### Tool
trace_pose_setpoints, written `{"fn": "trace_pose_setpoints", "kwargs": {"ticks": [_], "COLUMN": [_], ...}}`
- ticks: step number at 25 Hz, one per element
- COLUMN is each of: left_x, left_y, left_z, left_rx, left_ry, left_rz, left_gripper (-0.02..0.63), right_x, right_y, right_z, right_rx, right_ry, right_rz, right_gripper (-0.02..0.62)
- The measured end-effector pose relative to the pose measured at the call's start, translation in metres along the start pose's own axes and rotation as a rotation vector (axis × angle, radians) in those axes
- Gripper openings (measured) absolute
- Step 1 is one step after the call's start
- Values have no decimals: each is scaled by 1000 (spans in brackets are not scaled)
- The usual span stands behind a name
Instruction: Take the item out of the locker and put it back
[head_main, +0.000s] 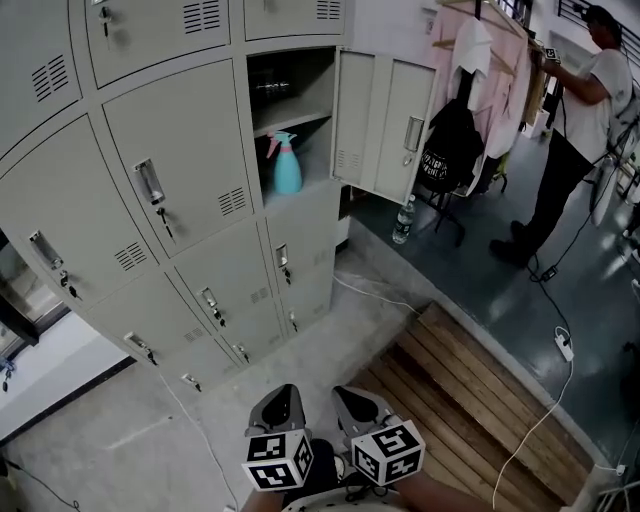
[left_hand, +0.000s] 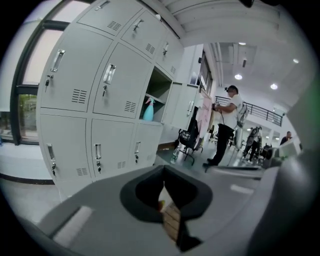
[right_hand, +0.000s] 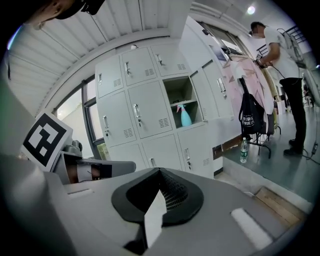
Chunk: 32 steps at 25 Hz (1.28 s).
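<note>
The white print on the black bag (head_main: 450, 150), which hangs to the right of the open grey metal locker compartment (head_main: 262, 140), is too small for me to read. Inside this compartment, the teal plastic spray bottle with a pink trigger (head_main: 286, 165) stands upright under the inner shelf (head_main: 292, 121). A dark thing (head_main: 275, 88) lies on that shelf, and I cannot tell what it is. My left claw (head_main: 280, 396) and right claw (head_main: 352, 398) are both fully closed and hold nothing. They are low in front of the compartment, well apart from it.
</note>
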<state>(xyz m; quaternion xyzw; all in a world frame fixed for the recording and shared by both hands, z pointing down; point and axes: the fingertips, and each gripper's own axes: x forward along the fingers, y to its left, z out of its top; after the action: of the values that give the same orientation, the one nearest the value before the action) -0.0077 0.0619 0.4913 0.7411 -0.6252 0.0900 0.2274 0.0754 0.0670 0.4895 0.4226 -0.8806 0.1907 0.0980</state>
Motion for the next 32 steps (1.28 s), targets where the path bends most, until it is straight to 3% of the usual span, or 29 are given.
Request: {"fn": "trace_pose_setpoints", "kwargs": {"ticks": [10,18,22,25,32], "left_x": [94,191,232,256,298], "left_y": [20,73,97,111,134], "left_z": [38,115,143,158,176], "left_rx": [5,-9,-15,-16,-20], "left_ry": [1,-25,-30,-25,1], "left_rz": [24,52,74,82,86], "left_gripper": [6,6,6,6,6], "right_x": [84,216,287,335,429], "right_y": [-68,-111,-131,-150,-190], "right_z": [42,130,177,210,267], "right_rx": [-8,-79,-73,-99,-141], "right_ry": [-8,-44,-91,-142,-148], "right_rz": [11,49,57,25,-26], "right_gripper": [0,3,209,321,412]}}
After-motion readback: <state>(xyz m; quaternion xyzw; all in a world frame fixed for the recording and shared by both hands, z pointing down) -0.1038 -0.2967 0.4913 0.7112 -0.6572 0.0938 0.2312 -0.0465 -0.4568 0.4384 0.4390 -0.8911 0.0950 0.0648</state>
